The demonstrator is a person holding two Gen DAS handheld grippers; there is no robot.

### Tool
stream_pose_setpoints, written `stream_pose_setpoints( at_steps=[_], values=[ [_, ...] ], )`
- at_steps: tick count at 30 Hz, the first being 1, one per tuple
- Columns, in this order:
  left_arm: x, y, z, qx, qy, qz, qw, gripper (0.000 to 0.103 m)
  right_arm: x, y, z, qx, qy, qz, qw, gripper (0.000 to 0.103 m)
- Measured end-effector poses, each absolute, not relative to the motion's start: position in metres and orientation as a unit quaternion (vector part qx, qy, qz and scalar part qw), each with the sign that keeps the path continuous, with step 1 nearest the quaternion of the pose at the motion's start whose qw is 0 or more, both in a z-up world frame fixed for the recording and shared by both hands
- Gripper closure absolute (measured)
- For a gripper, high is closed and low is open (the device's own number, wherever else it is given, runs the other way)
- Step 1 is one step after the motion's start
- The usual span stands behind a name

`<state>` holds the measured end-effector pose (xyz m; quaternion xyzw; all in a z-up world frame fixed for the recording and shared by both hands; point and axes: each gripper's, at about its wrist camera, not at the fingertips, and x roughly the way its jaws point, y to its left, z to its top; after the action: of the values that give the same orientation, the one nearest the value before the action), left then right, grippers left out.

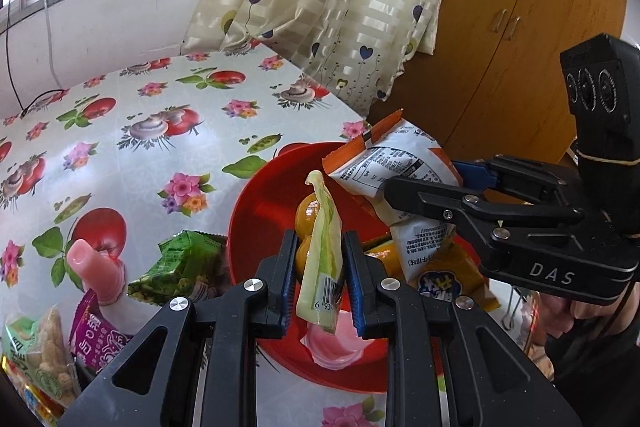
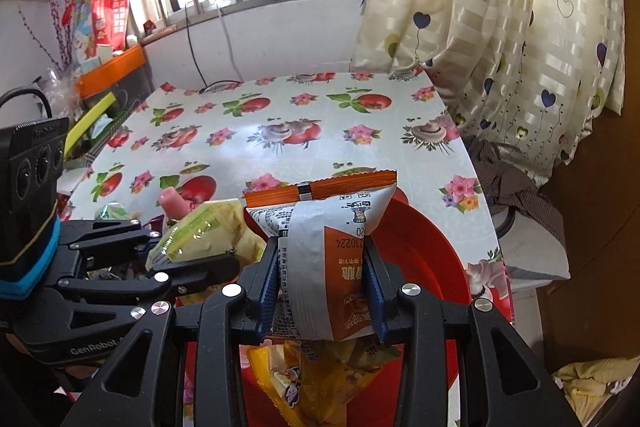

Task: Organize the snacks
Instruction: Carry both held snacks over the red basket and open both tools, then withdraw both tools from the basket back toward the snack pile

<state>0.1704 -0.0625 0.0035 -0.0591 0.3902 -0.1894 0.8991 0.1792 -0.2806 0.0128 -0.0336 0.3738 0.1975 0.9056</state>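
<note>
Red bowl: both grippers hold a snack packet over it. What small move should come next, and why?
Probably lower a little and open the jaws, one hand at a time. The left gripper pinches a yellow-green packet and the right gripper an orange-and-white packet, both over the red bowl, which already holds a yellow packet. The grippers are close, so releasing in turn avoids a bump.
</note>
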Motion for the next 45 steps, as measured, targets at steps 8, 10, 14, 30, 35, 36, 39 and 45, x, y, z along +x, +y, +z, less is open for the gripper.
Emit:
stream_pose_setpoints(
  at_steps=[8,10,14,30,35,36,39,45],
  values=[
    [0.177,-0.057,0.000,-0.068,0.393,-0.178,0.900,0.080,0.187,-0.280,0.006,-0.027,0.381,0.201,0.902,0.068],
    [0.177,-0.056,0.001,-0.070,0.390,-0.175,0.901,0.080,0.187,-0.280,0.007,-0.027,0.379,0.199,0.903,0.067],
    [0.174,-0.055,0.002,-0.076,0.388,-0.176,0.902,0.080,0.184,-0.286,0.010,-0.020,0.375,0.194,0.906,0.067],
    [0.148,-0.046,0.010,-0.085,0.392,-0.164,0.901,0.080,0.150,-0.279,0.017,-0.027,0.377,0.200,0.904,0.051],
    [0.137,-0.037,0.012,-0.089,0.390,-0.155,0.903,0.080,0.143,-0.272,0.019,-0.037,0.373,0.199,0.905,0.048],
    [0.135,-0.034,0.013,-0.090,0.391,-0.152,0.903,0.080,0.142,-0.270,0.020,-0.040,0.372,0.201,0.905,0.047],
    [0.128,-0.026,0.012,-0.093,0.391,-0.145,0.904,0.080,0.138,-0.263,0.021,-0.043,0.369,0.213,0.903,0.047],
    [0.117,-0.007,0.011,-0.113,0.396,-0.124,0.903,0.079,0.132,-0.249,0.023,-0.046,0.367,0.228,0.901,0.044]
  ],
)
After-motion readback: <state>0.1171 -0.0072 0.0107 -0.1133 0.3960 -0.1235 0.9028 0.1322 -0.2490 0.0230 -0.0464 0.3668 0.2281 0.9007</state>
